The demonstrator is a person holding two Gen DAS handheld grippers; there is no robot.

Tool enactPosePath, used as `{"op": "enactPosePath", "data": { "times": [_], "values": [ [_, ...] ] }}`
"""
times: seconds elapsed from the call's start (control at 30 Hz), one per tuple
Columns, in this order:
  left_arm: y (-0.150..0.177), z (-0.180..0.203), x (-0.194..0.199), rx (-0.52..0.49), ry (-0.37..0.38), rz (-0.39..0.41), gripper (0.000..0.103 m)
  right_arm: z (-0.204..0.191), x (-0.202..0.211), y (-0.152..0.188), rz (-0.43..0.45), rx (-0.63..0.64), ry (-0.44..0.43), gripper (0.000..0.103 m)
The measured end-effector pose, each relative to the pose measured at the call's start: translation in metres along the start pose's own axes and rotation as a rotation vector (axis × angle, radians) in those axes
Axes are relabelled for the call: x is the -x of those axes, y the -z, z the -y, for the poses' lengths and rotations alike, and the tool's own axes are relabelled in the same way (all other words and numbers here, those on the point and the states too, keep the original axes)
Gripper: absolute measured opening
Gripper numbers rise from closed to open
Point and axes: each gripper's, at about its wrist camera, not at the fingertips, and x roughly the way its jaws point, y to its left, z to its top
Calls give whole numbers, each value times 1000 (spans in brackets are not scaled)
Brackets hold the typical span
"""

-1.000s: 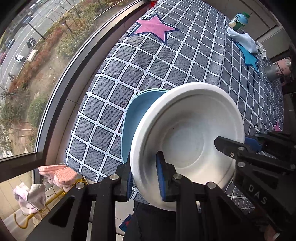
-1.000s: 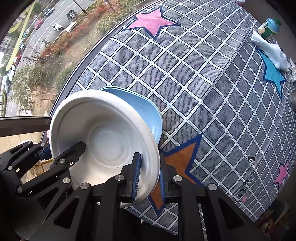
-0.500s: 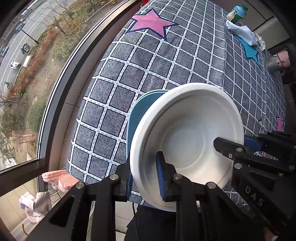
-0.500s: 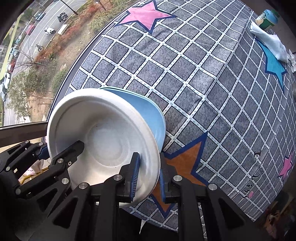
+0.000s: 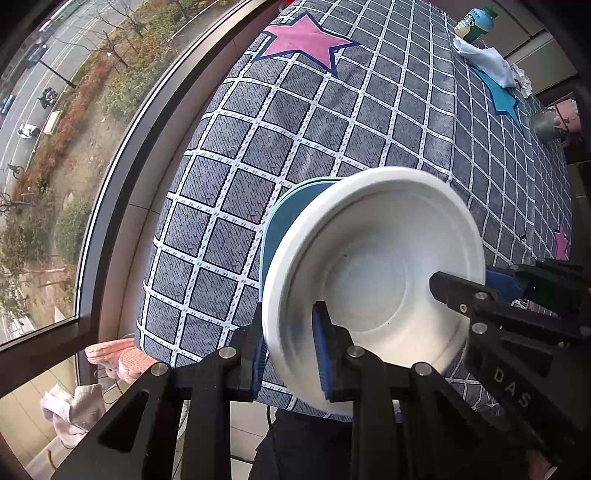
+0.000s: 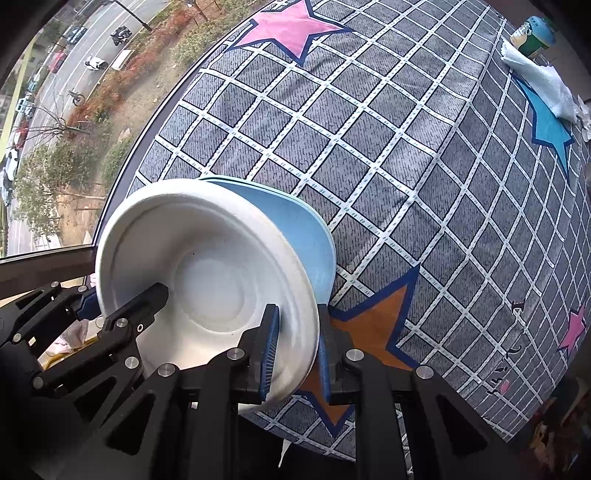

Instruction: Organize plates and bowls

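Note:
A white bowl (image 5: 373,280) hangs tilted just above a light blue dish (image 5: 280,229) that lies on the checkered tablecloth (image 5: 332,122). My left gripper (image 5: 290,354) is shut on the bowl's near rim, one pad inside and one outside. On the opposite rim sits my right gripper (image 6: 297,349); its jaws are opening, with the rim still between the pads and touching them. In the right wrist view the white bowl (image 6: 207,266) covers most of the blue dish (image 6: 310,236). Each view also shows the other gripper's fingers (image 5: 461,291) (image 6: 136,306) on the bowl.
A green bottle (image 5: 474,24) and a white cloth (image 5: 487,62) lie at the table's far corner, with a metal cup (image 5: 546,123) beyond the right edge. A window frame (image 5: 122,155) runs along the table's left side. Pink cloth (image 5: 114,358) hangs below the near corner.
The right gripper's pads stand slightly wider on the rim than before. The bowl and both hands have hardly moved.

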Motion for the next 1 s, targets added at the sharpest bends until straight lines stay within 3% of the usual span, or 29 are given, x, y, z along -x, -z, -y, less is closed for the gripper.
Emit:
{"op": "enactPosePath", "data": {
  "times": [0.03,0.07,0.1,0.57,0.67,0.8,0.83,1.0],
  "values": [
    [0,0,1,3,0,1,26,1,0,-1,-7,-5,-8,31],
    [-1,-1,1,4,3,5,24,3,0,-1,-12,-11,-16,59],
    [-1,-3,2,10,-4,7,27,5,1,-1,-12,-19,-11,68],
    [7,4,18,-16,9,41,36,10,28,18,68,13,19,68],
    [8,5,20,-21,-8,45,44,9,34,22,88,30,43,68],
    [9,-1,21,-8,-74,53,77,5,39,21,104,40,68,68],
    [10,-3,21,-5,-80,56,81,4,40,21,106,44,79,68],
    [9,-7,21,-8,-56,47,81,3,44,21,112,76,103,68]
  ]
}}
